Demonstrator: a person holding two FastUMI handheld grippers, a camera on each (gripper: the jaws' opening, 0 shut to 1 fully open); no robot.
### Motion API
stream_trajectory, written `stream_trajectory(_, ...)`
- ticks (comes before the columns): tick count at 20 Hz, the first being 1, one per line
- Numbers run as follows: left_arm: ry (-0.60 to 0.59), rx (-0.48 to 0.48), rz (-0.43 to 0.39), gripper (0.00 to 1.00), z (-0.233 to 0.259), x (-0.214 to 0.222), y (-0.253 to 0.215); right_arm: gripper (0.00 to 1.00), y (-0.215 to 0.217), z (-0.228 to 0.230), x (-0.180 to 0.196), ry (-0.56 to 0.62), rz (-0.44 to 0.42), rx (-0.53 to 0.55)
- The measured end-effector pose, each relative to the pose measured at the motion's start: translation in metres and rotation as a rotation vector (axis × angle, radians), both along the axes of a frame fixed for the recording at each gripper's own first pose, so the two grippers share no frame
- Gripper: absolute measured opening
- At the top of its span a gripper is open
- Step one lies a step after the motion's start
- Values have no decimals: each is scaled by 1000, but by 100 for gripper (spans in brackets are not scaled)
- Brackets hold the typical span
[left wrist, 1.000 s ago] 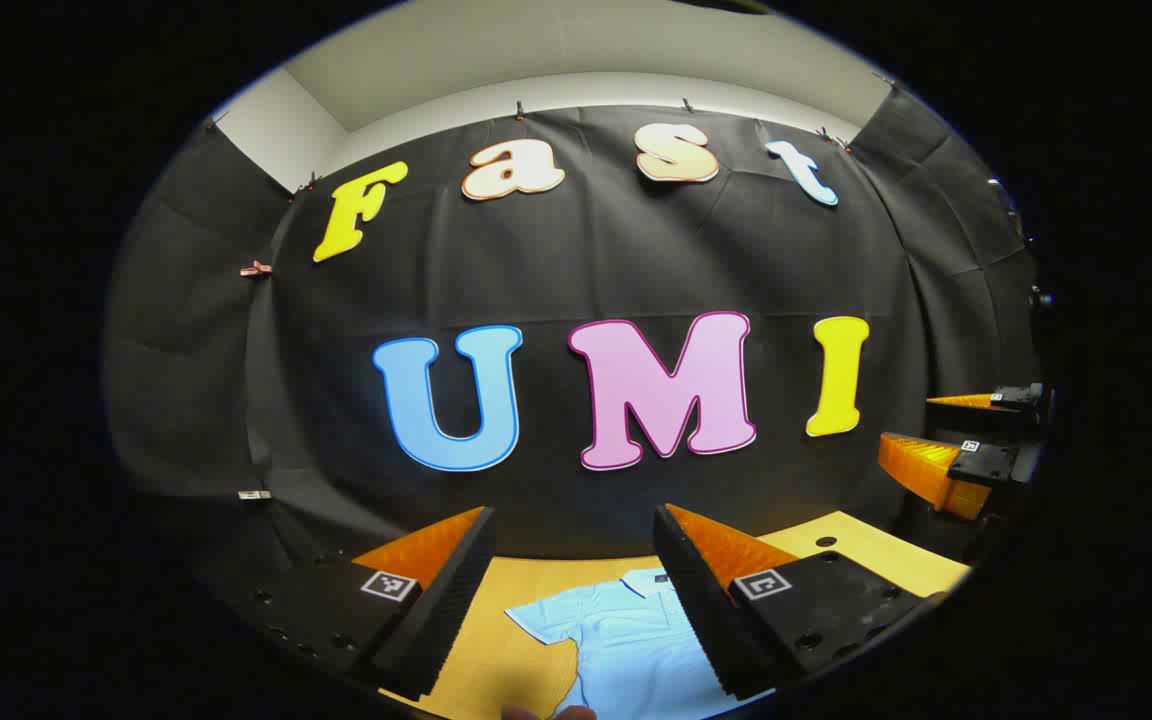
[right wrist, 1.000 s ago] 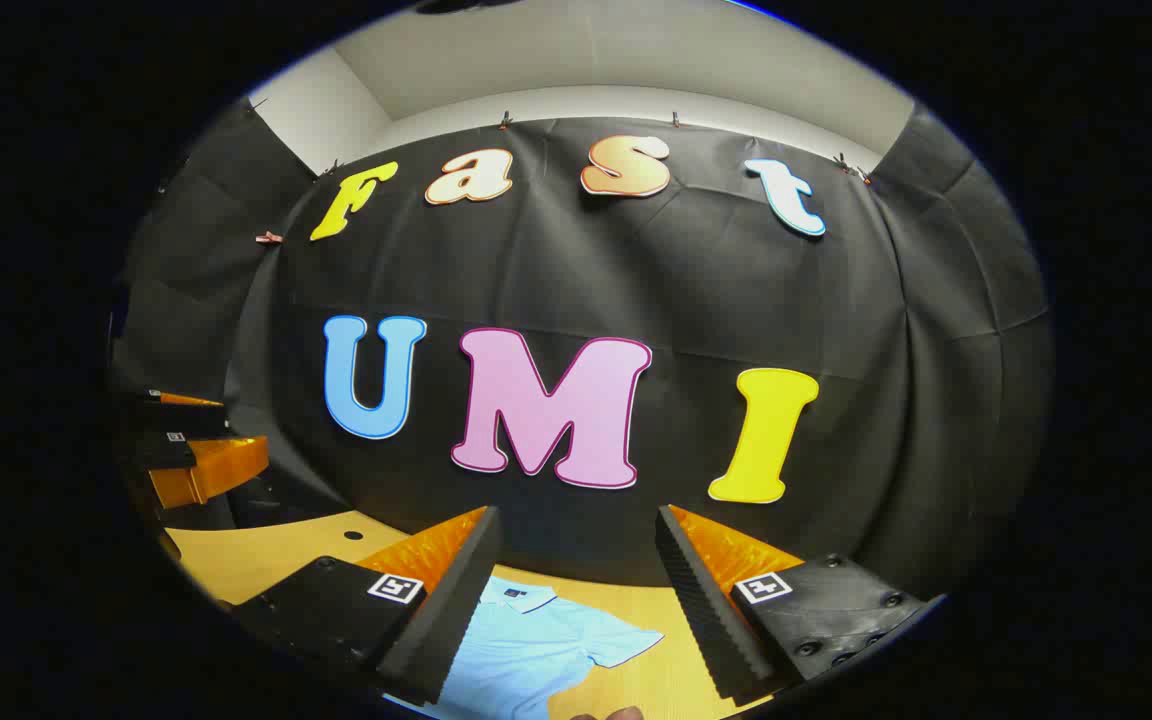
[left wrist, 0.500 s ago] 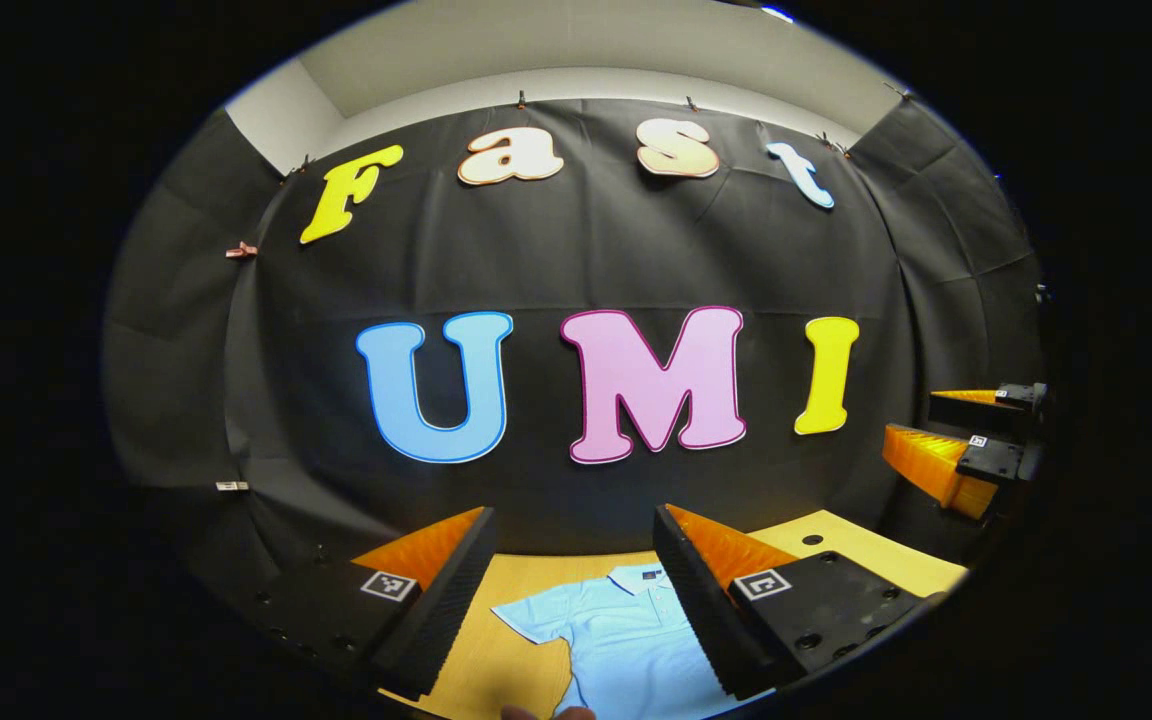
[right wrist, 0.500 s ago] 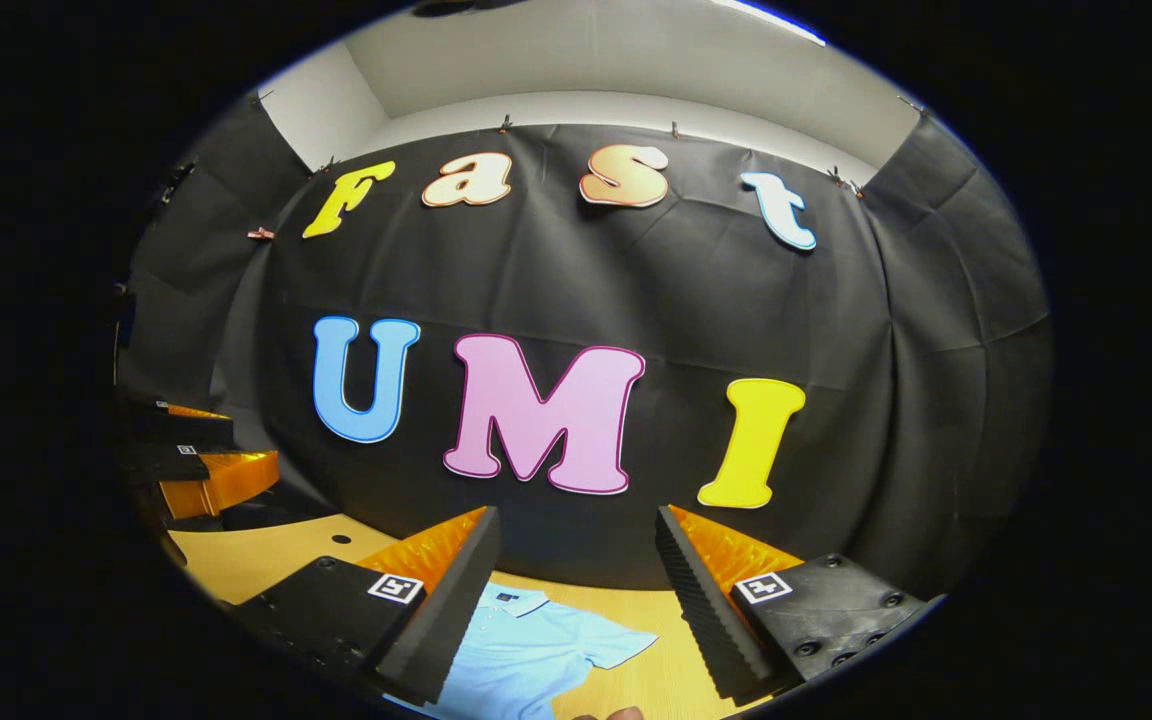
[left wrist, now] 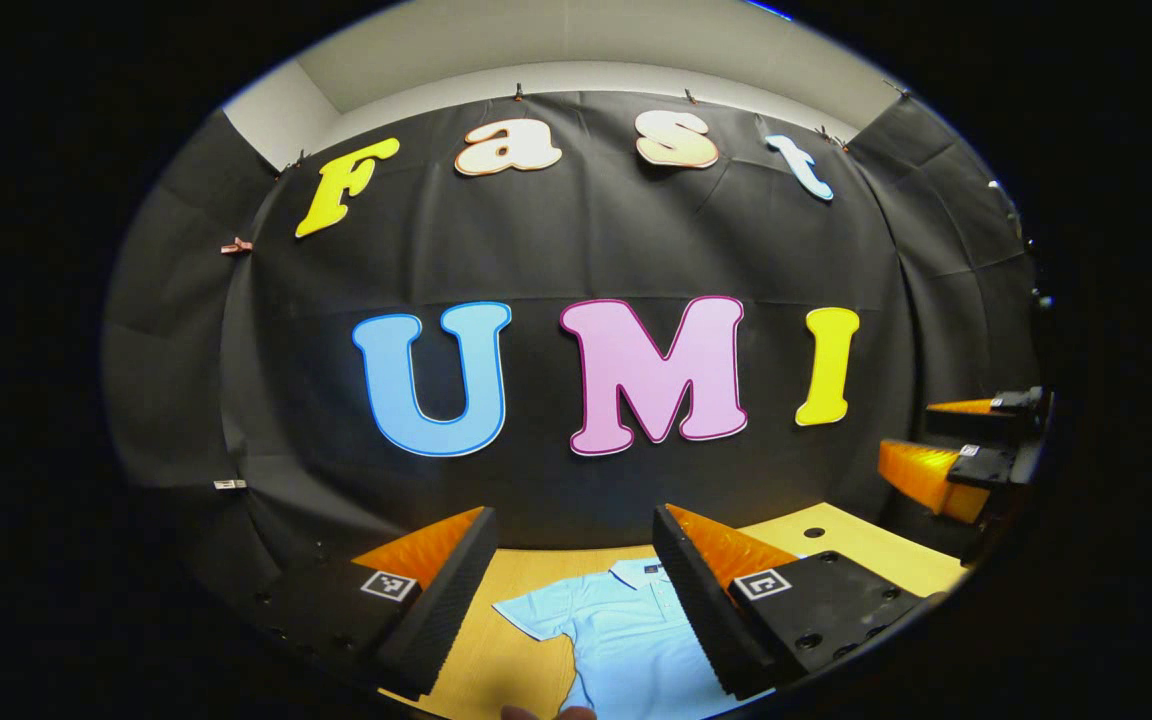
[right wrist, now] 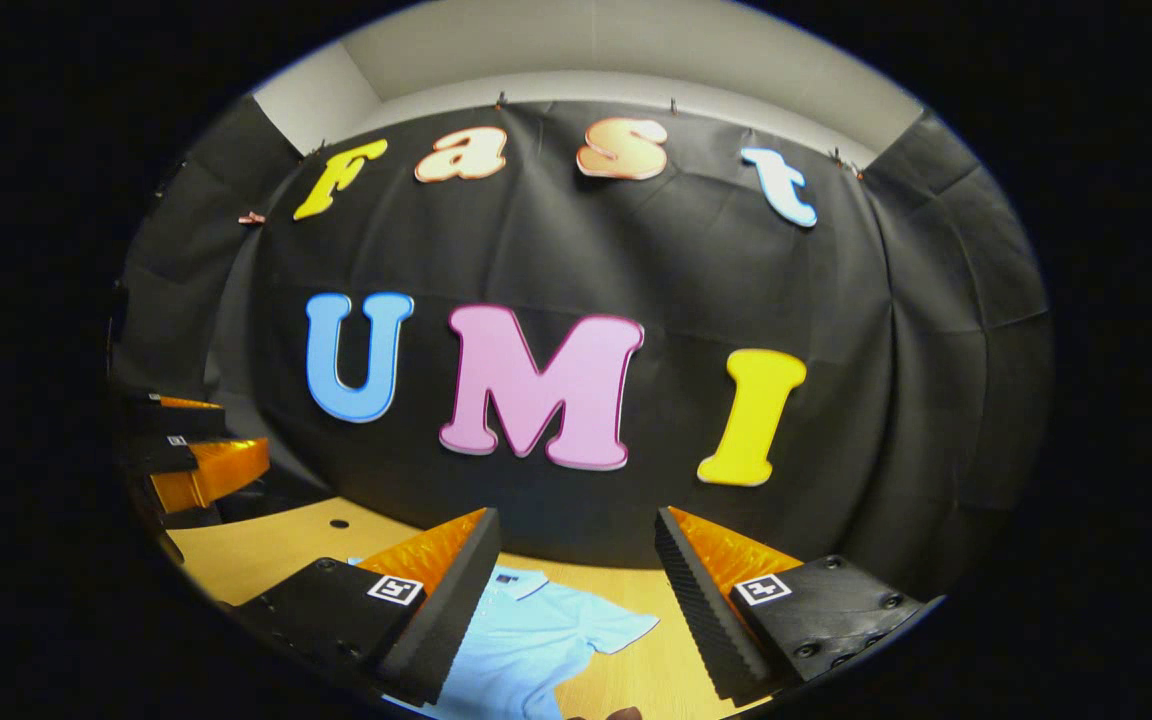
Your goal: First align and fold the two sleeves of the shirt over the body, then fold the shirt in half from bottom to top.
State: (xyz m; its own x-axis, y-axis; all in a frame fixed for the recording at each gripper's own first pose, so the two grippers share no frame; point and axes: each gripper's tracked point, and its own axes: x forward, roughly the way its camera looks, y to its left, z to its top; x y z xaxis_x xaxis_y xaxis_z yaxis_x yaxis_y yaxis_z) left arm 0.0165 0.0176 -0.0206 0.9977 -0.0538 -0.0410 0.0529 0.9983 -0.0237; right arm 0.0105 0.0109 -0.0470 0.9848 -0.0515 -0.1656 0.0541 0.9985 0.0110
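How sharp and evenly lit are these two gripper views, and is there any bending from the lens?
Left gripper view: sharp, no motion blur; the fisheye bows the table edge; the shirt is evenly lit, without glare. Right gripper view: equally crisp; the wall curves outward, the shirt is softly lit, and the edges darken.

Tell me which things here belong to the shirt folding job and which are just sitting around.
Part of the job:
- light blue shirt, spread flat, sleeves out
- left gripper, open above it
- right gripper, open above it

Just there:
- wooden table under the shirt
- small dark hole in the tabletop
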Motion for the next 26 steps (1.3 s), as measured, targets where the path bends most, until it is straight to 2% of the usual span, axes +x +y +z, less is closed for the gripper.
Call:
stream_trajectory(3, 14, 10, 10, 99, -8, 1, -1, 97, -26, -74, 46, 192, -18, 93)
stream_trajectory(6, 28, 12, 32, 99, -15, 1, -3, 98, -71, -176, 93, 397, -113, 201)
stream_trajectory(9, 56, 20, 68, 99, -24, 3, -1, 98, -113, -257, 130, 499, -205, 200)
stream_trajectory(11, 75, 16, 98, 99, -31, 8, -1, 97, -118, -306, 145, 560, -221, 196)
stream_trajectory(14, 121, 10, 132, 99, -49, 14, -1, 96, -125, -368, 148, 672, -224, 225)
stream_trajectory(18, 159, 30, 153, 99, -62, 22, 0, 97, -122, -402, 148, 735, -232, 258)
stream_trajectory(26, 180, 38, 172, 100, -73, 29, 6, 95, -120, -426, 145, 800, -262, 298)
